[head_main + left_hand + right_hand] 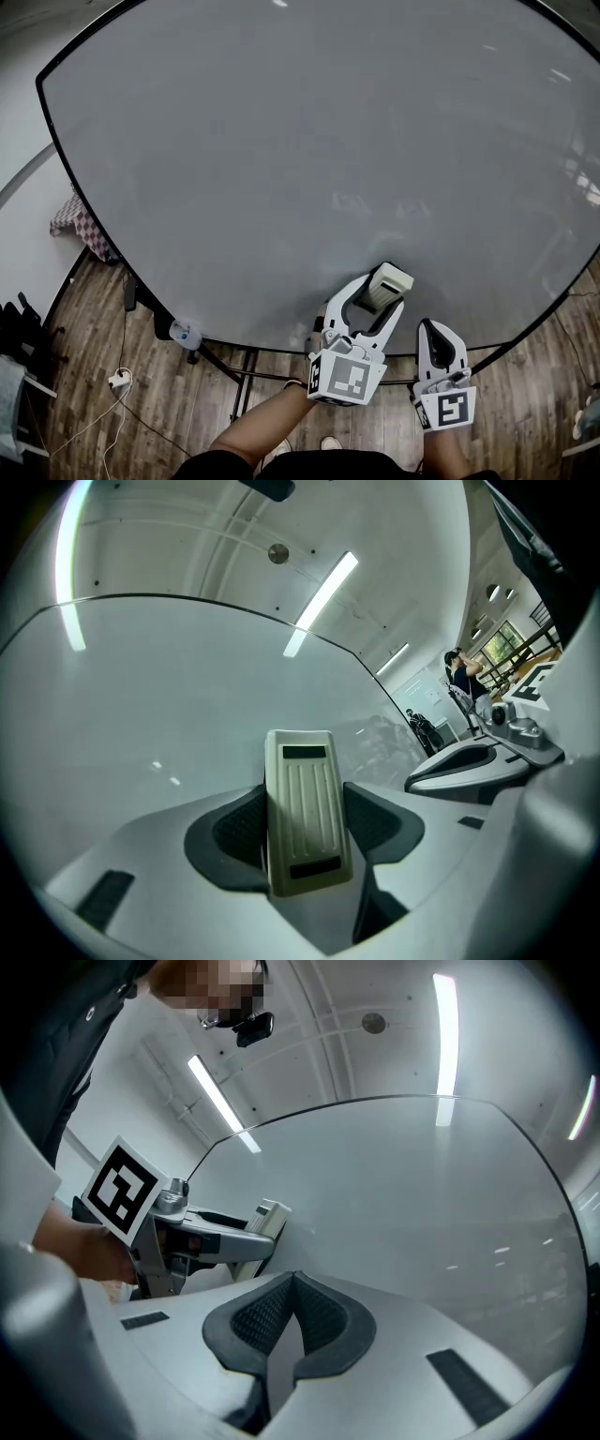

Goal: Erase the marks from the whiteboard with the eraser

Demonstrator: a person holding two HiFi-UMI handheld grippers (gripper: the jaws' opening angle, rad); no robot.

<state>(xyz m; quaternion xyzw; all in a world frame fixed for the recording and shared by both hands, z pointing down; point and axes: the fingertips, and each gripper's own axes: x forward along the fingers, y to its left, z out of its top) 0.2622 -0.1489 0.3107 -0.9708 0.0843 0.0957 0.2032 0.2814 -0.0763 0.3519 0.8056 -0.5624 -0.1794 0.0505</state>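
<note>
Forearms are showing closest to you, and you are carrying a hand-held gripper in each hand at the lower edge of the whiteboard (281, 159).

You are holding the left hand-held gripper (380, 302) so that it crosses that edge and reaches onto the board's lower part. Its jaws are clamping the eraser (389, 283), a pale ribbed block. In the left gripper view the dark pads are pressing both long sides of the eraser (305, 808), which is sticking out past the jaw tips toward the board. From the right gripper view the eraser (267, 1215) is lying very close to the board face, though whether it is touching cannot be told.

You are holding the right hand-held gripper (434, 330) just below the board's lower edge, apart from the board. Its jaws (292, 1321) are resting together with nothing between them.

Farther up the board from the eraser, two faint pale smudges (352, 202) are showing side by side; the rest of the board is looking plain grey.

Beyond the board's lower left edge, on the wooden floor (94, 319), a small bottle (185, 335) is standing by the board's stand and a white plug with a cord (119, 380) is lying farther out. A checked cloth (70, 214) is peeking out at the board's left edge.
</note>
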